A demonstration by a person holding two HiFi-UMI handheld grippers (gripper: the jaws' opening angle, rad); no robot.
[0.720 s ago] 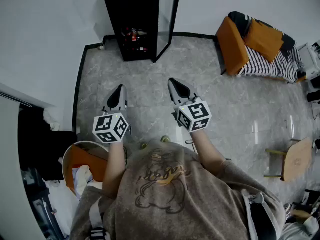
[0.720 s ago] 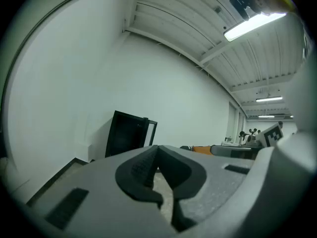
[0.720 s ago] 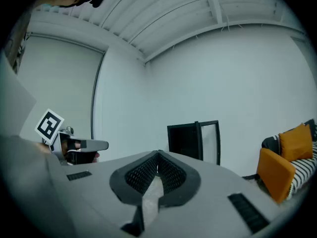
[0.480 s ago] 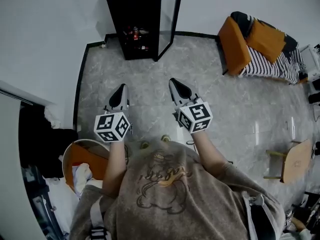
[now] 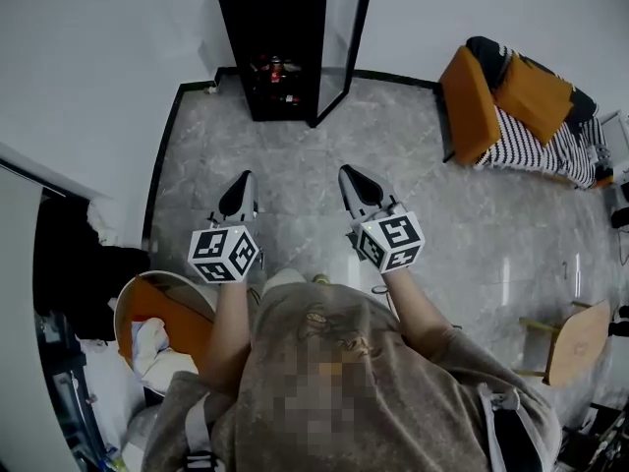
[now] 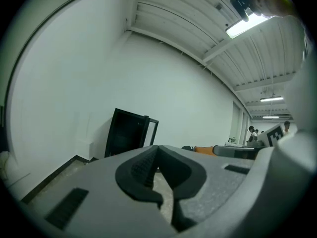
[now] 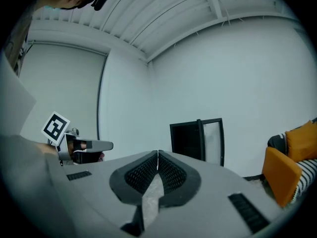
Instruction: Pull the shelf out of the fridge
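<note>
Black glass-door fridge (image 5: 287, 42) against the wall with door ajar, left gripper (image 5: 237, 198) and right gripper (image 5: 354, 185) well short of it, both with jaws pressed together, empty

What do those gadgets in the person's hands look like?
The left gripper and right gripper are grey wedges tapering to a point, with ribbed black pads inside. Each carries a white cube printed with black square markers. The person wears a short-sleeved taupe T-shirt.
</note>
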